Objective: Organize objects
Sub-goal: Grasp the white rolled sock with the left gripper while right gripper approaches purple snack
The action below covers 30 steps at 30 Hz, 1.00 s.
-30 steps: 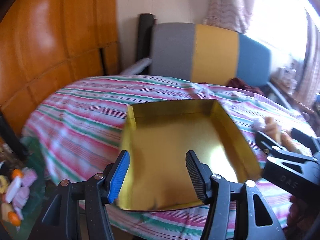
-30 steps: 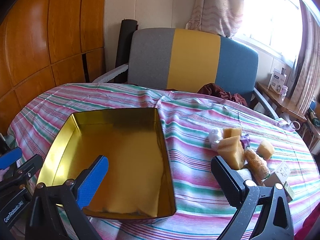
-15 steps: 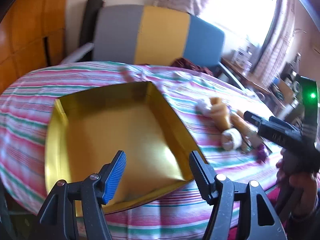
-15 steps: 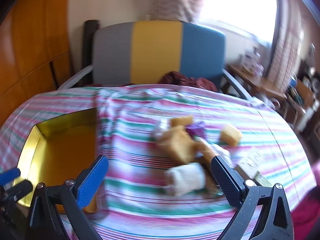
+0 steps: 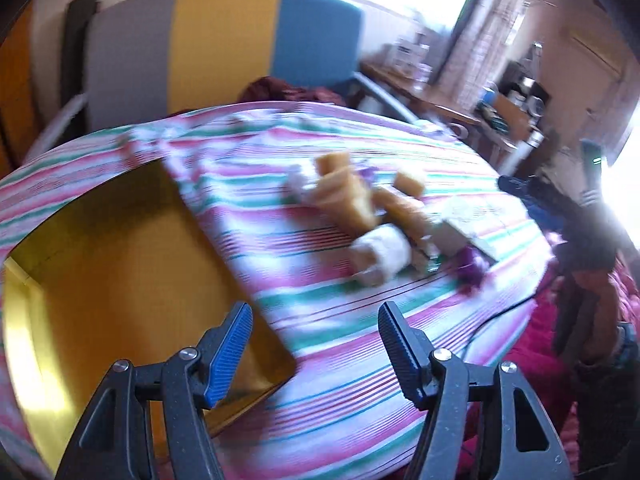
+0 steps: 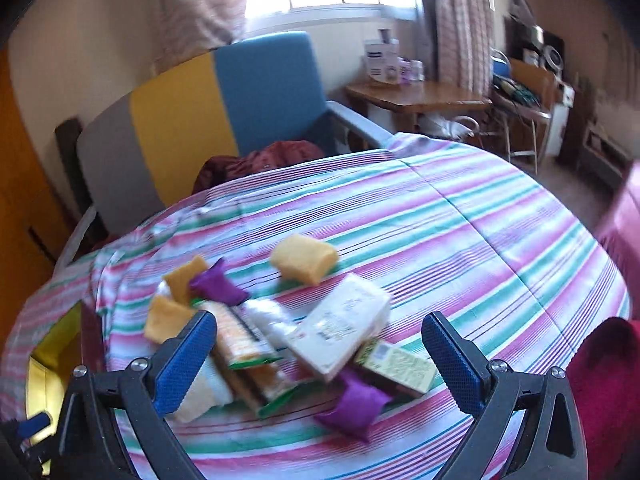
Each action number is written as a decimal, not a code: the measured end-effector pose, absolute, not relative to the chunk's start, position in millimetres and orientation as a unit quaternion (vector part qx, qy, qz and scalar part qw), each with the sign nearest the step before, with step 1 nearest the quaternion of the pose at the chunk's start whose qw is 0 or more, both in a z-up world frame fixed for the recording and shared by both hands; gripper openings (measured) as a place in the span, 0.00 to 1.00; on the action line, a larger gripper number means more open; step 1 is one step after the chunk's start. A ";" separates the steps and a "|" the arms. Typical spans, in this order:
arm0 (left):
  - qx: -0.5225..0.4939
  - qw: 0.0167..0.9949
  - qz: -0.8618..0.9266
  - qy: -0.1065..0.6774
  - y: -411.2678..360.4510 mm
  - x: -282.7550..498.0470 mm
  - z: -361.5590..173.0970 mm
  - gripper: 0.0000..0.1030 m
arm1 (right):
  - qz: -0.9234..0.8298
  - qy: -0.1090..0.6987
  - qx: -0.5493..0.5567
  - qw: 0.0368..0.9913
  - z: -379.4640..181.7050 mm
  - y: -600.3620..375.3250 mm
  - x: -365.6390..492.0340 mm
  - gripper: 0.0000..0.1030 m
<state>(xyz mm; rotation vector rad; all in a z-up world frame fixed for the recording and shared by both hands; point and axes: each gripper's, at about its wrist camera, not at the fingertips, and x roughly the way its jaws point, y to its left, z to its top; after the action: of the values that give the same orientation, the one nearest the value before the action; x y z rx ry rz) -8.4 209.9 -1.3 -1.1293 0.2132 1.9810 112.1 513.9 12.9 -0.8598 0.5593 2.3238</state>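
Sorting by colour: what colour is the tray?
Shiny gold tray, clearest in the left wrist view.

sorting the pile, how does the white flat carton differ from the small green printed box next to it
The white flat carton is larger and pale with sparse print; the small green printed box is smaller and covered in green-yellow print. The carton lies on top of the pile, overlapping the box's end; the box rests on the striped cloth. Both are rectangular and lie flat.

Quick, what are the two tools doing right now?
Left tool: open, holding nothing.
Right tool: open, holding nothing.
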 end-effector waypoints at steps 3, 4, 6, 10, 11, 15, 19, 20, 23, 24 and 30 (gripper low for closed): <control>-0.443 0.441 0.772 0.114 241.0 -5.2 -6.8 0.64 | 0.864 0.253 -0.306 0.310 -2.9 539.0 128.7 1.00; -0.439 0.448 0.770 0.120 250.2 -4.9 -9.3 0.64 | 0.859 0.274 -0.303 0.310 -8.5 544.1 131.2 1.00; -0.441 0.454 0.764 0.124 268.4 -5.7 -16.8 0.64 | 0.848 0.322 -0.294 0.300 -15.9 556.1 135.7 1.00; -0.489 0.469 0.724 0.132 303.6 -13.7 -42.4 0.64 | 0.848 0.352 -0.272 0.288 -16.1 561.3 137.8 1.00; -0.489 0.466 0.725 0.135 309.7 -14.7 -46.0 0.64 | 0.848 0.356 -0.271 0.284 -16.4 561.8 138.0 1.00; -0.501 0.463 0.721 0.124 327.6 -23.5 -53.4 0.64 | 0.846 0.373 -0.268 0.271 -18.6 562.3 138.4 1.00; -0.498 0.460 0.721 0.144 345.2 -30.1 -62.1 0.63 | 0.841 0.394 -0.270 0.253 -24.4 567.0 138.1 1.00; -0.504 0.462 0.716 0.142 348.5 -32.8 -65.3 0.63 | 0.841 0.396 -0.271 0.251 -25.3 567.1 137.3 1.00; -0.517 0.459 0.709 0.137 357.4 -41.2 -76.6 0.63 | 0.842 0.400 -0.267 0.246 -25.6 568.3 137.6 1.00; -0.525 0.456 0.706 0.133 360.1 -44.3 -81.5 0.63 | 0.842 0.400 -0.265 0.246 -25.7 568.8 138.2 1.00; -0.521 0.462 0.706 0.127 366.9 -37.8 -101.5 0.57 | 0.830 0.410 -0.266 0.271 -29.7 578.9 143.7 1.00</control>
<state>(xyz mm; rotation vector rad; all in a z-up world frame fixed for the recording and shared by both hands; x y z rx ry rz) -37.8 366.9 -101.5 -1.2816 0.3130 1.7375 143.7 578.9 -29.7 -0.7152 1.1034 2.2350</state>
